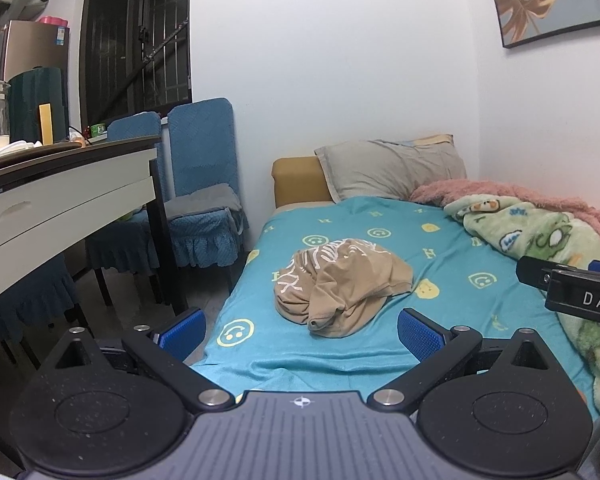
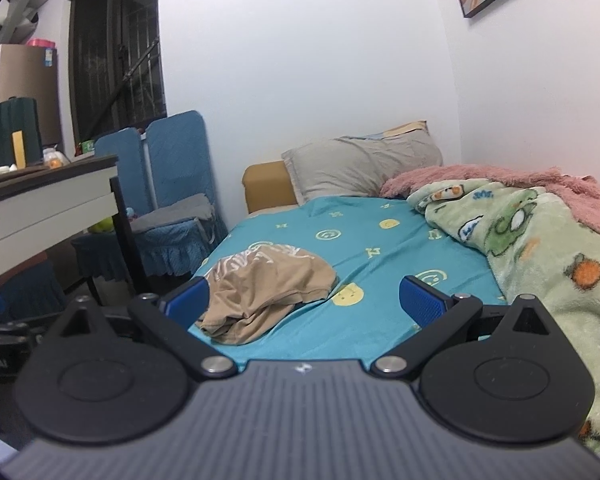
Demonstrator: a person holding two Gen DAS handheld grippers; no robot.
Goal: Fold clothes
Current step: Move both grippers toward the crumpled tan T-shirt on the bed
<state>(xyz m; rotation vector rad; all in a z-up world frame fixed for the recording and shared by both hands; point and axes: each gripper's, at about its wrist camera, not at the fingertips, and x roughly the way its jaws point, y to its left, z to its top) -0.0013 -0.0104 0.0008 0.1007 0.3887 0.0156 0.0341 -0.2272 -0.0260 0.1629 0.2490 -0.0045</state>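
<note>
Both-handed, left hand-held gripper point(image 1: 301, 332) and right hand-held gripper point(image 2: 303, 300) spread wide, tilted slightly downward toward crumpled tan shirt point(image 1: 342, 286)

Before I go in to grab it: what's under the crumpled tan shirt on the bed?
The tan shirt lies bunched on the teal smiley-print sheet, which shows all around it. Anything beneath the heap itself is covered by the fabric.

A crumpled tan shirt point(image 1: 342, 290) lies on a teal bed sheet point(image 1: 380, 344) printed with smiley faces. The left gripper point(image 1: 302, 330) hovers before it, its 2 blue fingers point(image 1: 182, 332) spread wide, empty. A green blanket point(image 1: 540, 240) lies right.
</note>
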